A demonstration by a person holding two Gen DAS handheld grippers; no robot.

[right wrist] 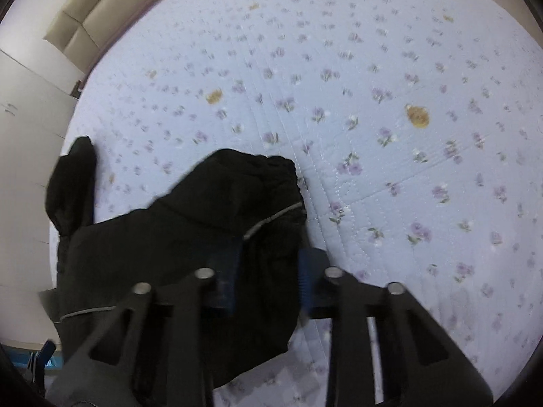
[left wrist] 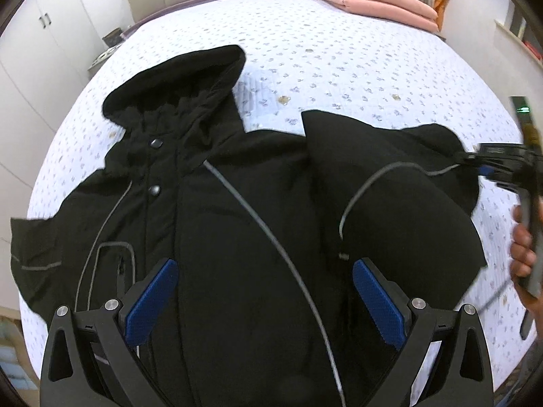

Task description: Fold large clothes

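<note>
On quilted bed point(left wrist: 339, 51) — right gripper point(right wrist: 268, 271) clamped on black jacket point(left wrist: 237, 220) sleeve; left gripper point(left wrist: 264, 298) spread wide above.

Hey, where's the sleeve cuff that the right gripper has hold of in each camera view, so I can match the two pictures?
Left wrist view: the sleeve cuff sits at the far right, pinched by the right gripper, which comes in from the edge.
Right wrist view: the same cuff is low and centre, with the jaws closed on the sleeve just behind it.
Shared landmark: the grey reflective stripe that runs to the cuff.
</note>
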